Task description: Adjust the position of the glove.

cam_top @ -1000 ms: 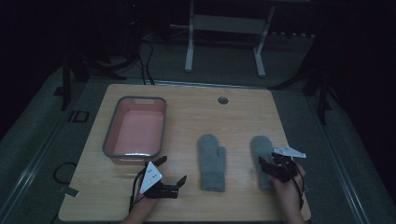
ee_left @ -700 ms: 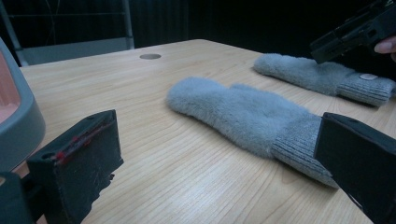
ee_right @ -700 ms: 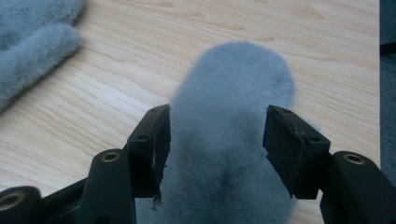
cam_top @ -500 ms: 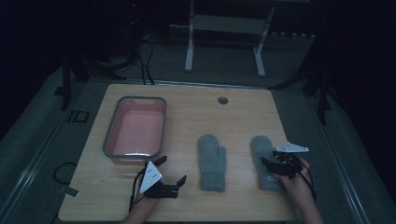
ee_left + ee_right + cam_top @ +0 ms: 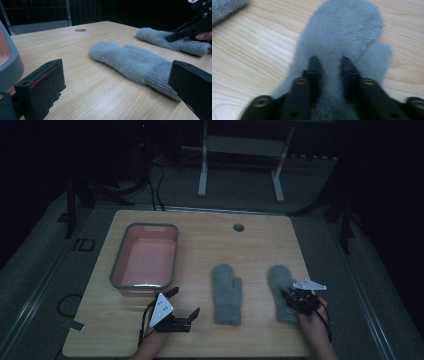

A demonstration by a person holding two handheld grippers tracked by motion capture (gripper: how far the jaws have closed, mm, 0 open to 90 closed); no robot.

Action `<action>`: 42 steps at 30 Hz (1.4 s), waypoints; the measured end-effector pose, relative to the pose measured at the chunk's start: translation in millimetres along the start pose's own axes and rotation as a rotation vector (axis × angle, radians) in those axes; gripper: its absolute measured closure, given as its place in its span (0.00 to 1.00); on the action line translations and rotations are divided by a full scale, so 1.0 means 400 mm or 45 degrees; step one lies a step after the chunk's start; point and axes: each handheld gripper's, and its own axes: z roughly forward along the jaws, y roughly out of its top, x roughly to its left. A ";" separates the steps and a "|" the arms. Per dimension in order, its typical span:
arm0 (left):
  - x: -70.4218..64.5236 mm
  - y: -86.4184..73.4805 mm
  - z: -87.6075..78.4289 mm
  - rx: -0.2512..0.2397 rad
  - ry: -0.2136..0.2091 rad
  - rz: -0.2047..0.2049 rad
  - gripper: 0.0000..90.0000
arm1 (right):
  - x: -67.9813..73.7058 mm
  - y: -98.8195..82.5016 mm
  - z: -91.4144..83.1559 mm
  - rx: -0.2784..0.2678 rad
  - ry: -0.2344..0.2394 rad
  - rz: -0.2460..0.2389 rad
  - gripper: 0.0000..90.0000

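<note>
Right hand-held gripper (image 5: 290, 298) down on the right-hand grey fleecy mitten (image 5: 281, 282) with a ribbed knit cuff — jaws just closing, now pinched onto a ridge of pile along the mitten's middle, seen close up in the right gripper view (image 5: 329, 62). Mitten flat on the pale wooden counter (image 5: 260, 240), near its right front edge, long axis running away from the person: cuff nearest the hand, rounded tip pointing toward the far side. Grip set lengthwise, close above the cuff end, so probably a lift dangling tip-down. Second grey fleecy mitten (image 5: 226, 292) parallel just to the left, apart from the first, roughly midway between the hands. Left hand-held gripper (image 5: 182, 309) low over the counter with jaws spread wide and empty, just in front of the grey-rimmed pink plastic tub (image 5: 145, 261) — aimed toward that middle mitten's cuff (image 5: 160, 77), hence the nearer one for it.
</note>
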 end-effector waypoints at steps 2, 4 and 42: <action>0.000 0.000 0.000 -0.001 0.001 0.000 0.01 | 0.002 0.007 -0.011 -0.020 -0.016 0.075 0.89; 0.000 0.000 0.000 0.001 0.001 -0.001 0.01 | 0.005 0.018 -0.026 -0.034 -0.031 0.133 0.90; 0.000 0.000 0.000 -0.001 -0.004 0.002 0.01 | 0.351 0.250 -0.054 -0.083 0.146 0.148 0.89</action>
